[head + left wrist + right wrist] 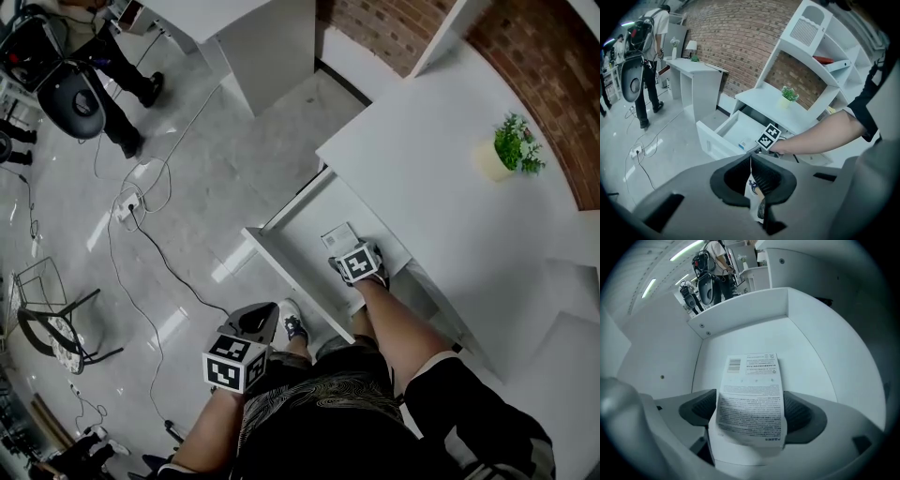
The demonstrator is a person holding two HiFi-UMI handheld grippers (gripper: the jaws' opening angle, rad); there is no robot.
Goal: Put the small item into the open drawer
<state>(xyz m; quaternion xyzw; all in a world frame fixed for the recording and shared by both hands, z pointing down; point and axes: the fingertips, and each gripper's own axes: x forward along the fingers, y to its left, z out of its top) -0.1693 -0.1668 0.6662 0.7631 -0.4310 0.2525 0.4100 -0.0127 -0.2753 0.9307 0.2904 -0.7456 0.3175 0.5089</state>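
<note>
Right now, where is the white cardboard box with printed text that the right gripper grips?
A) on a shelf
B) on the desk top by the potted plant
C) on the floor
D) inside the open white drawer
D: the right gripper is shut on the white printed box, and the floor and walls of the open white drawer surround it.

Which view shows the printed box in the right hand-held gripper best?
Right gripper view: the box sits large between the jaws, print facing the camera, inside the drawer. Head view shows only a corner; left gripper view, a distant sliver.
</note>
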